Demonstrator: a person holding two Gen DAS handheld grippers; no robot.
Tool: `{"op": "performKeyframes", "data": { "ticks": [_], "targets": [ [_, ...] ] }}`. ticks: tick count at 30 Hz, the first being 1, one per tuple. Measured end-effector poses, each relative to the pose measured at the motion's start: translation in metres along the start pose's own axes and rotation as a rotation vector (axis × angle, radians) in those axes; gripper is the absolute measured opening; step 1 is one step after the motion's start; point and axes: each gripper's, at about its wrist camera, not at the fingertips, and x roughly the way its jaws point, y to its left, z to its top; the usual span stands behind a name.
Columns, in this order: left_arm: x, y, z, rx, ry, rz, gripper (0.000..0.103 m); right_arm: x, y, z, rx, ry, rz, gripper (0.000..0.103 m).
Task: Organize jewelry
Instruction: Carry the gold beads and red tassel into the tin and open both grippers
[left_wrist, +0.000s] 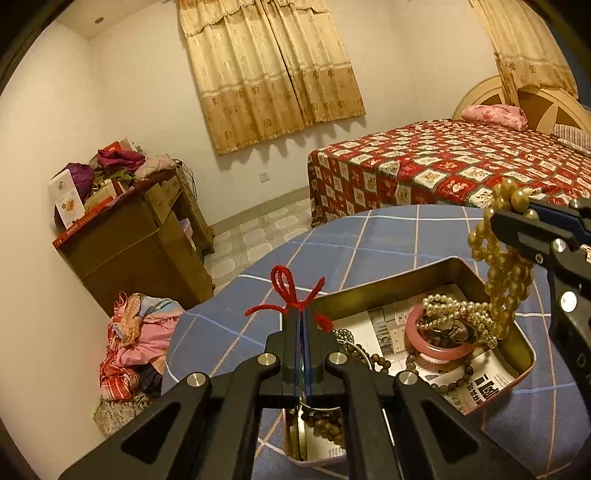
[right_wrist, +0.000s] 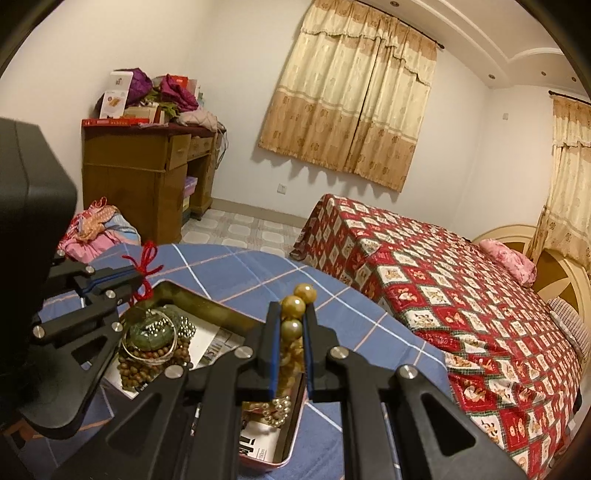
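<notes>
A home bedroom: made bed (right_wrist: 461, 295), curtains (right_wrist: 351, 99), probably a cluttered wooden desk (right_wrist: 147, 173).

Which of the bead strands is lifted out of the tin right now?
The big gold bead strand, pinched by the right gripper and dangling above the tin; the dark wooden beads lie inside.

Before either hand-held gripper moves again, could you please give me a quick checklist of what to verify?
1. Left hand-held gripper shut on the red cord: ok.
2. Right hand-held gripper shut on the gold beads: ok.
3. Gold beads lifted out of the tin: not ok, the lower end still hangs inside.
4. Red cord free of the jewelry in the tin: cannot tell, its lower end is hidden.
5. Tin flat on the blue cloth: ok.
6. Grippers apart from each other: ok.
</notes>
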Motion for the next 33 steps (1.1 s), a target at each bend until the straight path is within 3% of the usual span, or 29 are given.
{"op": "performKeyframes", "data": {
  "ticks": [17,33],
  "targets": [
    [0.035,-0.005,-0.012,0.023,0.09,-0.006,0.0,0.036,0.007,-0.018,-0.005,0.132,0.026,0.012],
    [0.047,-0.003,-0.019,0.03,0.127,-0.002,0.0,0.046,0.013,-0.02,-0.019,0.16,0.038,0.012]
  ]
}}
